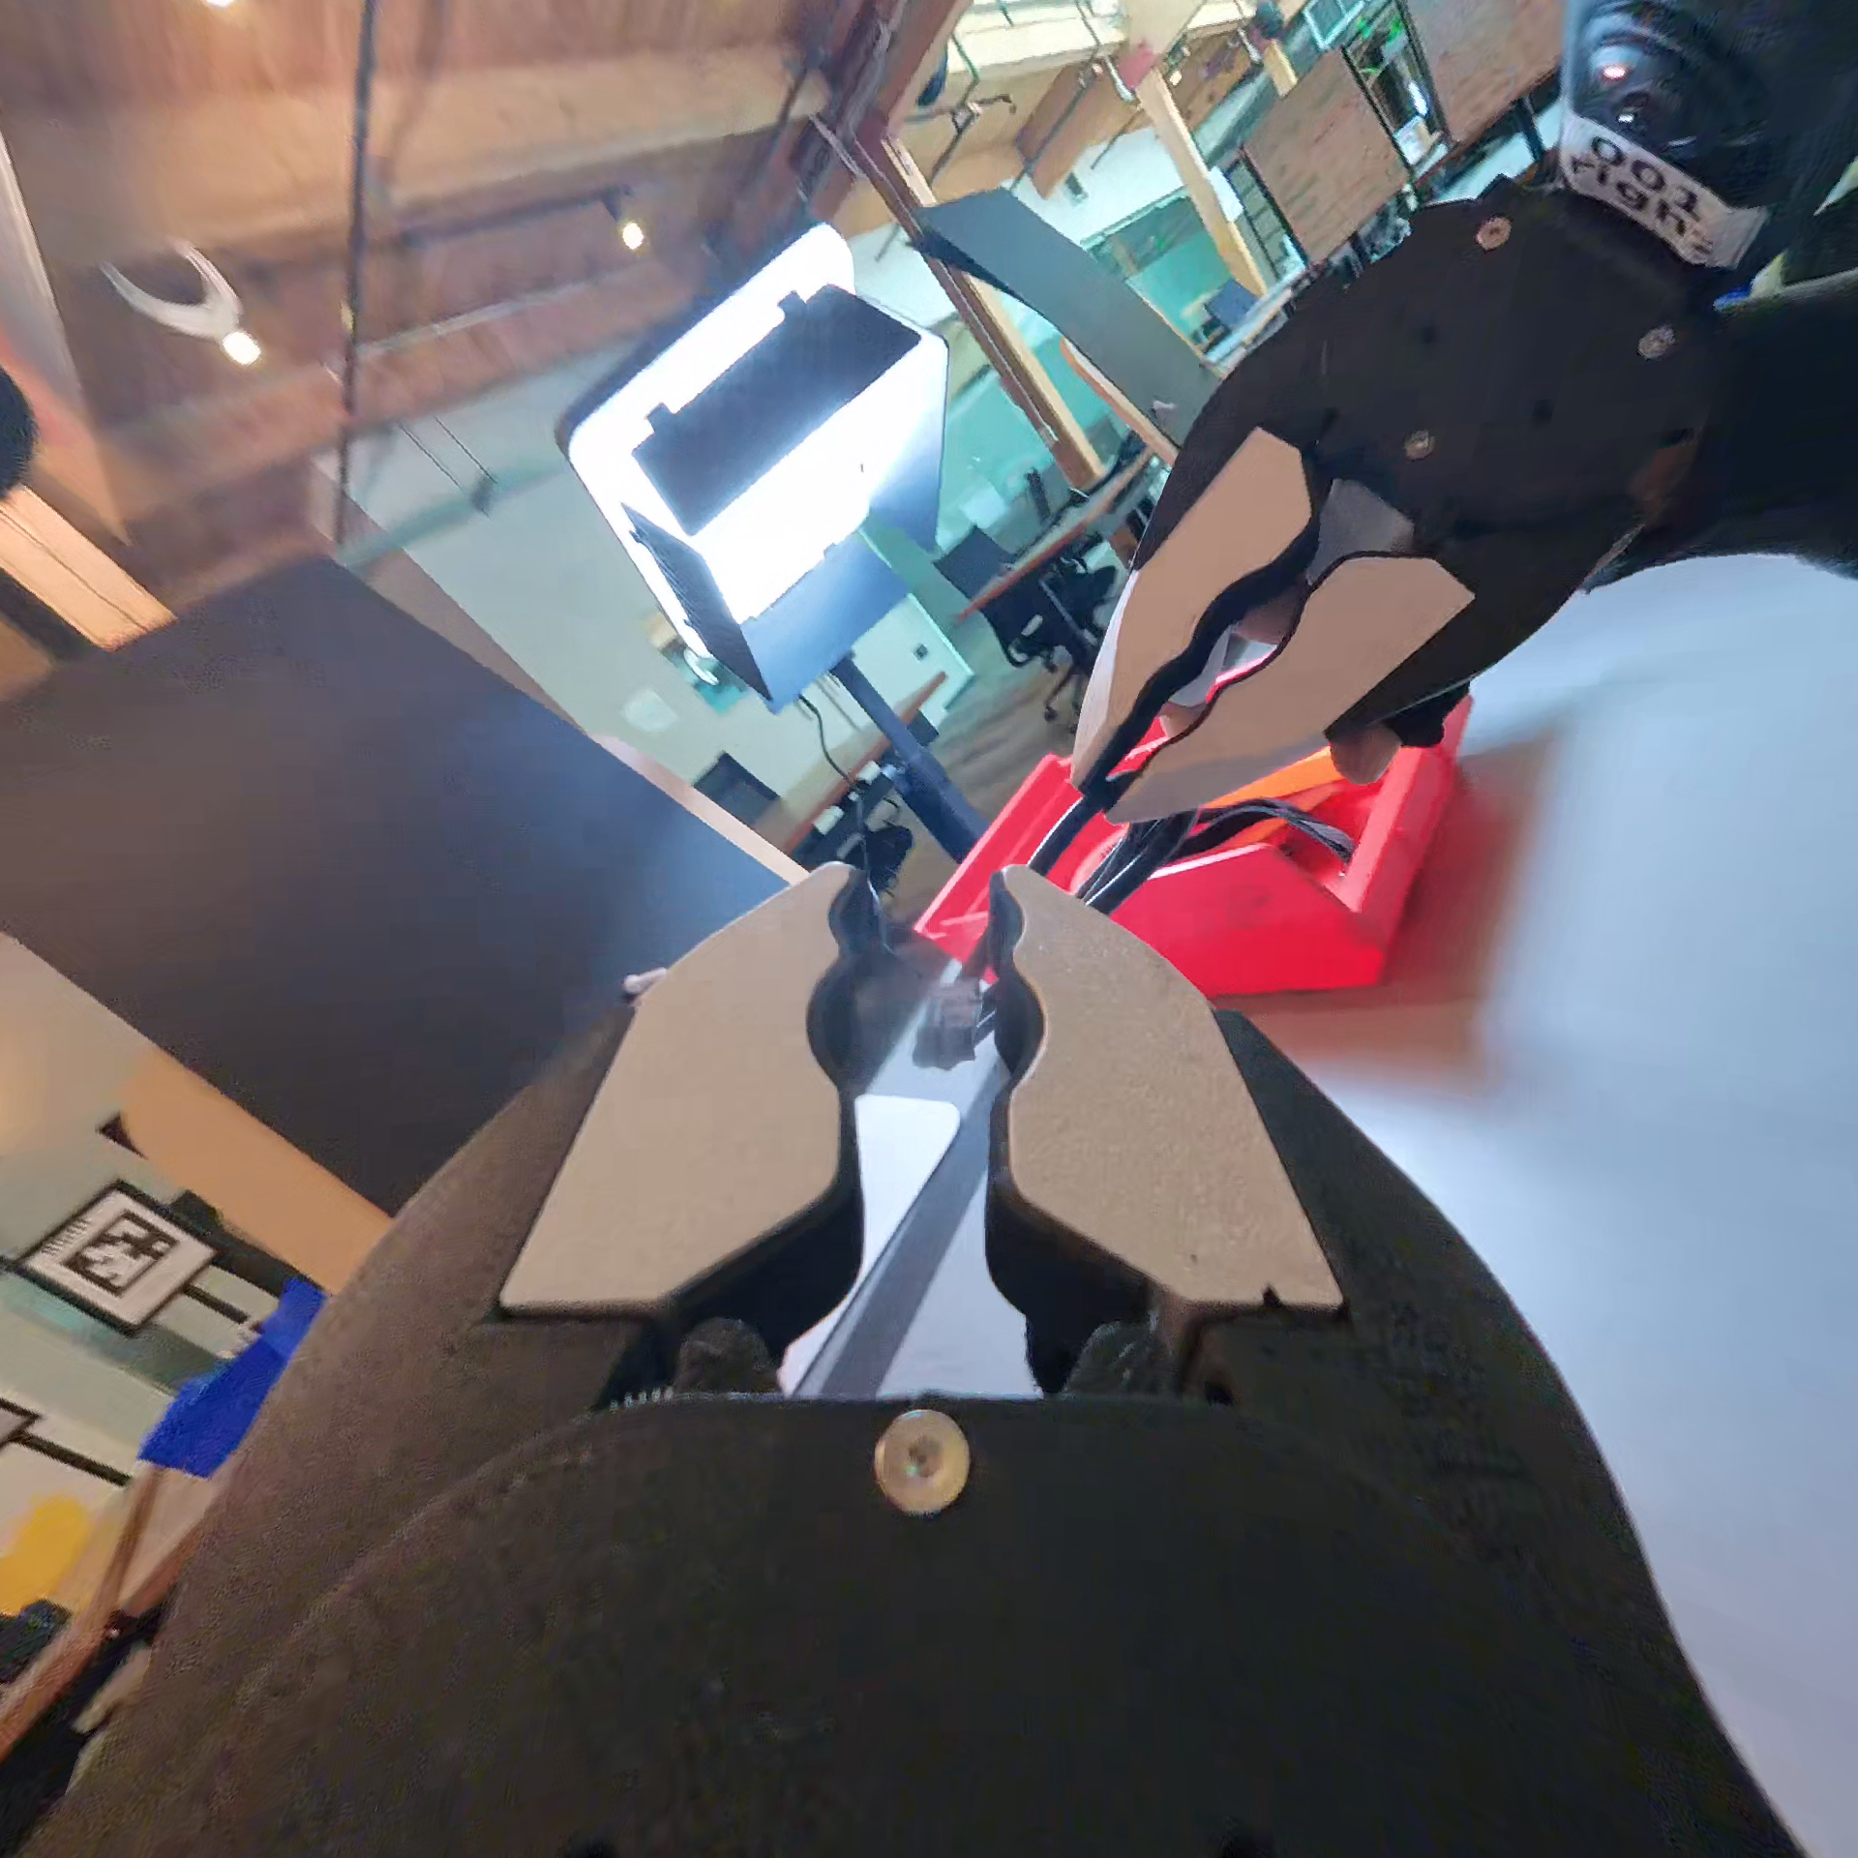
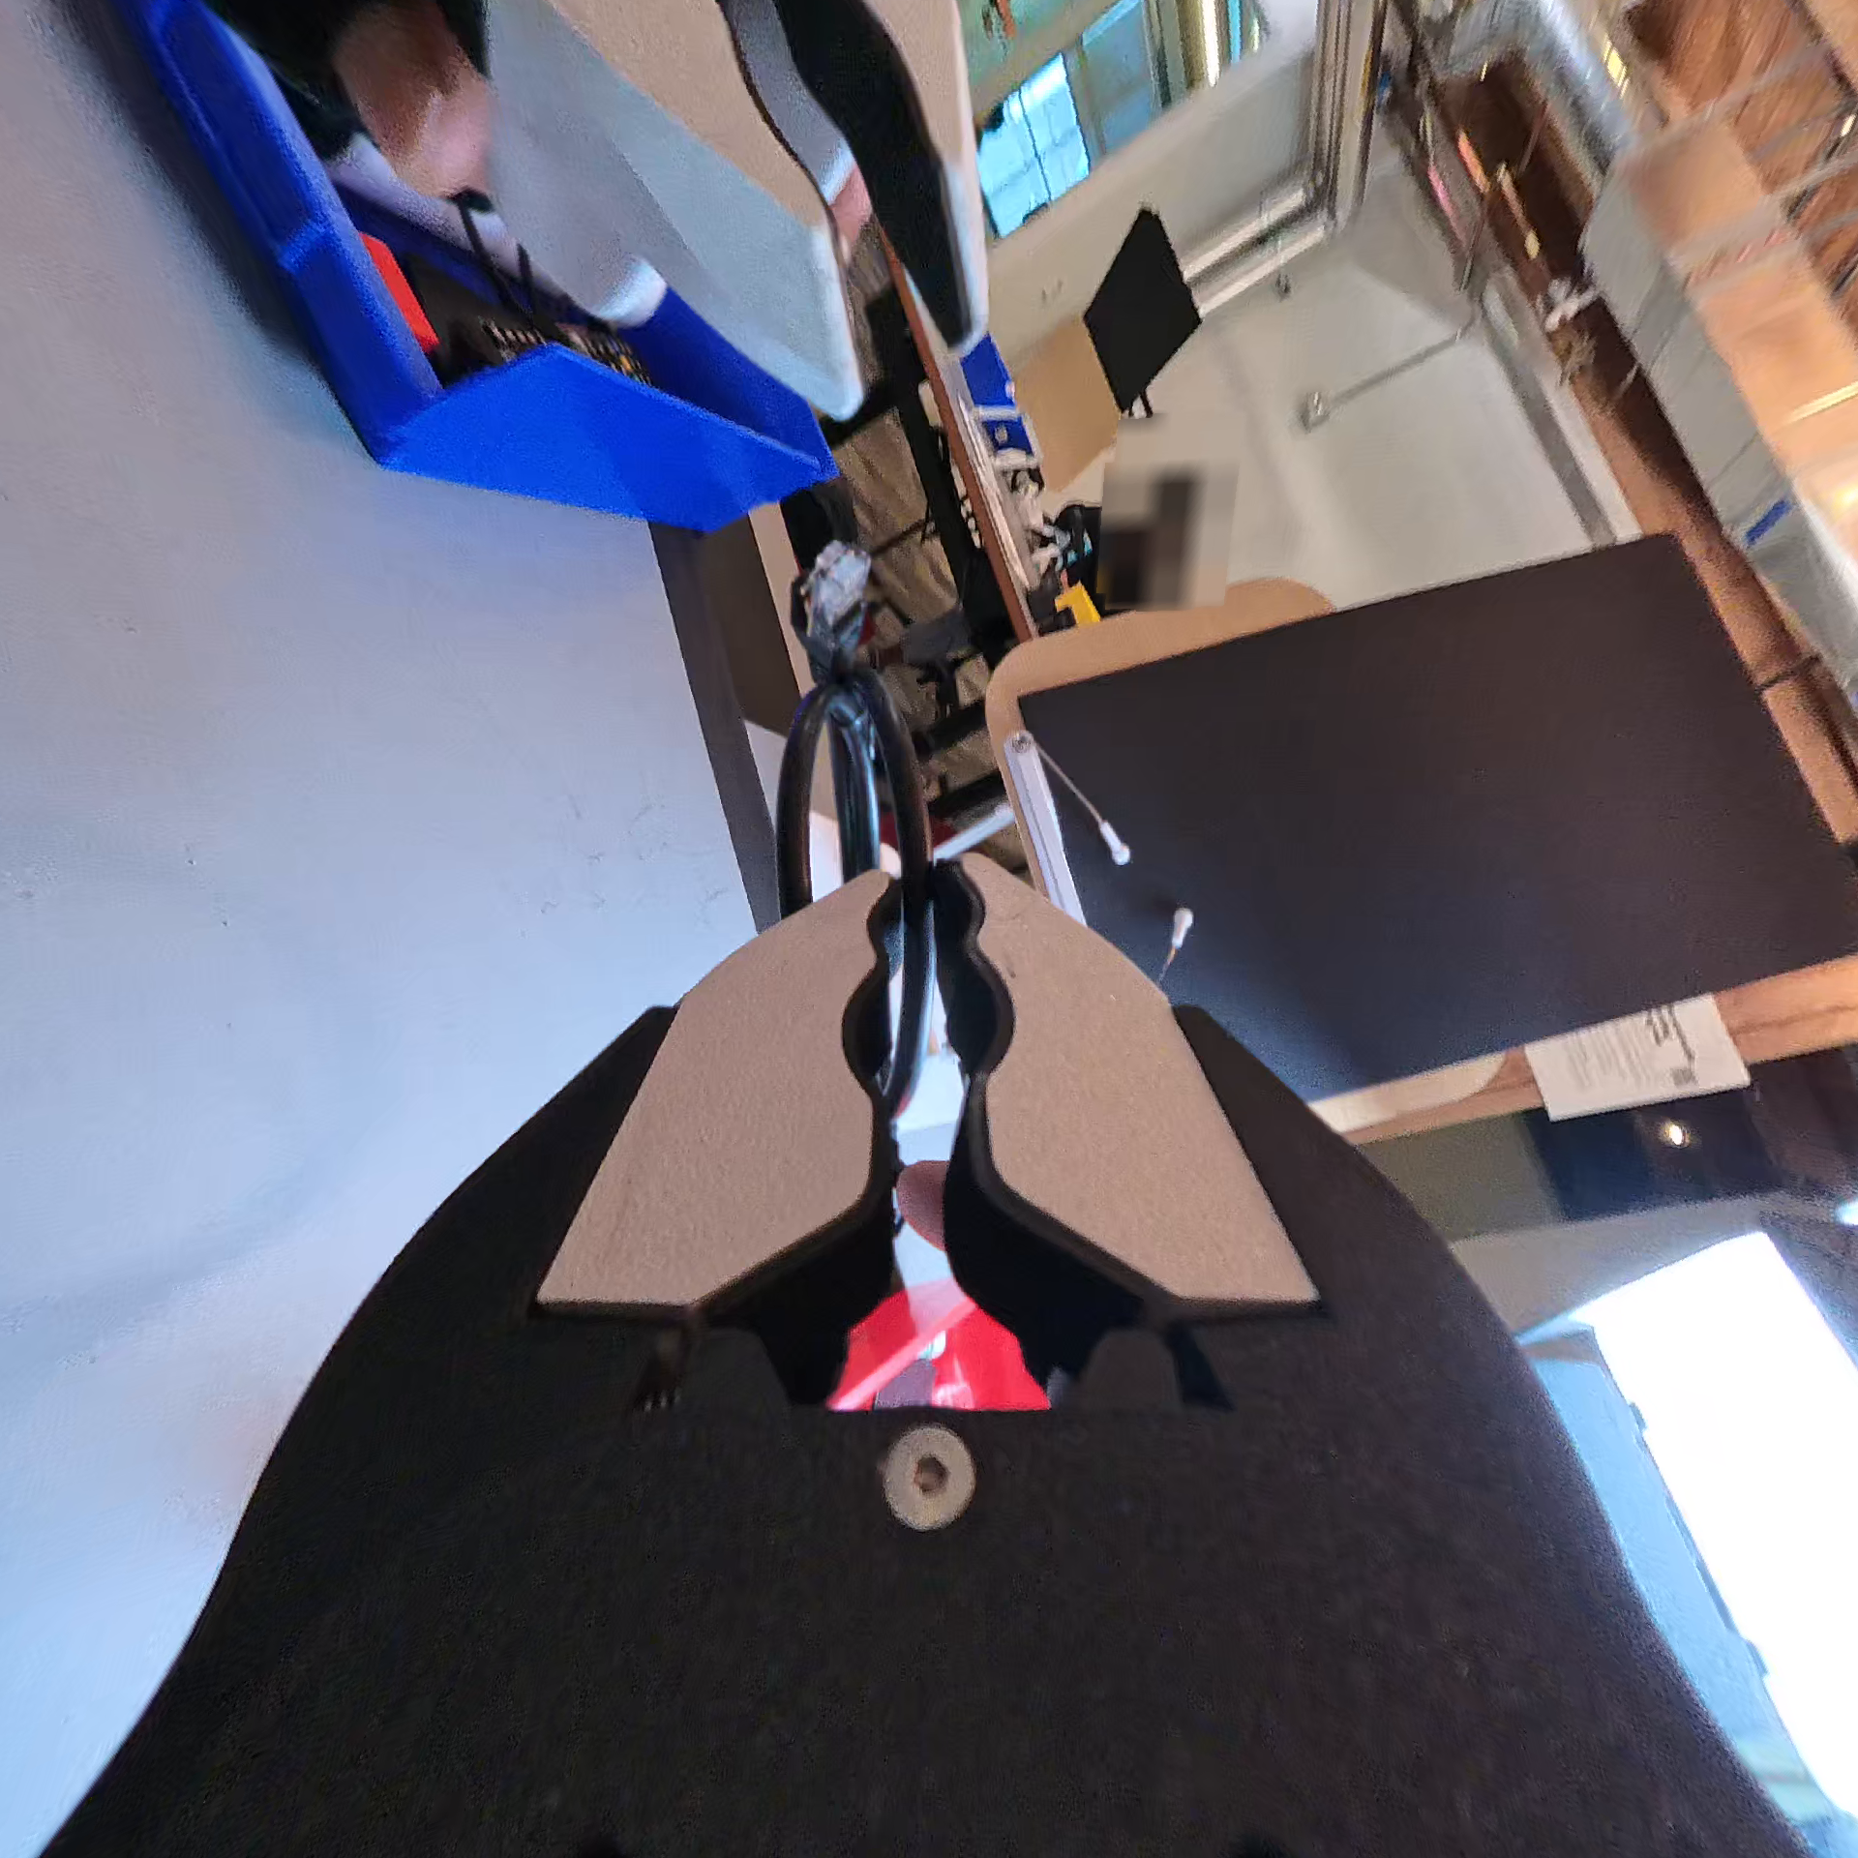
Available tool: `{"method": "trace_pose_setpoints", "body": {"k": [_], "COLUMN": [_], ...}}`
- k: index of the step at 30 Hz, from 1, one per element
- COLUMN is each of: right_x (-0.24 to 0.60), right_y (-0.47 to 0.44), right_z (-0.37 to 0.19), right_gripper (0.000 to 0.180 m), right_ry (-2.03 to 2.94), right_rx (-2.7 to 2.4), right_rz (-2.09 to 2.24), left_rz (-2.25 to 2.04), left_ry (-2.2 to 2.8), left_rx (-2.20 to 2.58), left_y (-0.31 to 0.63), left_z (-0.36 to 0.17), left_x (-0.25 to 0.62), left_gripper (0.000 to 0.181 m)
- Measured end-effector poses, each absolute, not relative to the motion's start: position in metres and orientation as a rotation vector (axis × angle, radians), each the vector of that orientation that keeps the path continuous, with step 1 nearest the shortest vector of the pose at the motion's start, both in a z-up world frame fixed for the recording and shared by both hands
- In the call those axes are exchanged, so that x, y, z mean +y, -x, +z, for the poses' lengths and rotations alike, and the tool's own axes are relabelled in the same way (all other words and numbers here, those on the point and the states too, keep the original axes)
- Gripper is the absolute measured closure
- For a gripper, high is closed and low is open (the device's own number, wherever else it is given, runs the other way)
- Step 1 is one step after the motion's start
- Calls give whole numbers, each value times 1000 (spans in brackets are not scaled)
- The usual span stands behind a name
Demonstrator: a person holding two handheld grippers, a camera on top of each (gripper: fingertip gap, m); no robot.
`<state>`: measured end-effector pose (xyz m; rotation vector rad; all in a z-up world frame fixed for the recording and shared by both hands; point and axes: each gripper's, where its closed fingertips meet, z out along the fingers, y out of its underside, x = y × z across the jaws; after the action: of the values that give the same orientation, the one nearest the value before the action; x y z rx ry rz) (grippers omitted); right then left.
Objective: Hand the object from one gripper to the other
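A coiled black cable (image 2: pixel 789 814) with a clear plug (image 2: pixel 837 593) at its end sticks out past my right gripper (image 2: pixel 920 885), which is shut on the coil. In the left wrist view the right gripper (image 1: pixel 1096 794) hangs at upper right, with the cable (image 1: pixel 1061 840) running down from its tips toward my left gripper (image 1: pixel 925 895). The left gripper's fingers stand apart and grip nothing; the dark plug (image 1: pixel 950 1015) shows in the gap between them. In the right wrist view the left gripper (image 2: pixel 900 367) is open, just beyond the plug.
A red bin (image 1: pixel 1257 935) holding more cables sits on the white table (image 1: pixel 1609 1005) under the right gripper. A blue bin (image 2: pixel 563 452) stands at the table's edge near the left gripper. A bright light panel (image 1: pixel 764 452) and black boards (image 2: pixel 1408 804) stand beyond the table. One gripper's finger ends stand about 8 centimeters off the other's.
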<state>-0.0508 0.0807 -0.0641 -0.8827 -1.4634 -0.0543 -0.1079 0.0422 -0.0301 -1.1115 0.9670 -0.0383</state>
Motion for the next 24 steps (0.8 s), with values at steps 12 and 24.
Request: {"method": "trace_pose_setpoints", "body": {"k": [12,24], "right_x": [51,24], "right_y": [84,22], "right_z": [-99,13], "right_gripper": [173,141], "right_ry": [640,828], "right_rx": [-1628,-1281], "right_rz": [-208,679], "left_rz": [274,-289], "left_ry": [1348,1184], "left_rx": [1357,1028], "left_y": [98,118], "left_z": [-103,-47], "left_x": [54,41], "left_gripper": [163,175]}}
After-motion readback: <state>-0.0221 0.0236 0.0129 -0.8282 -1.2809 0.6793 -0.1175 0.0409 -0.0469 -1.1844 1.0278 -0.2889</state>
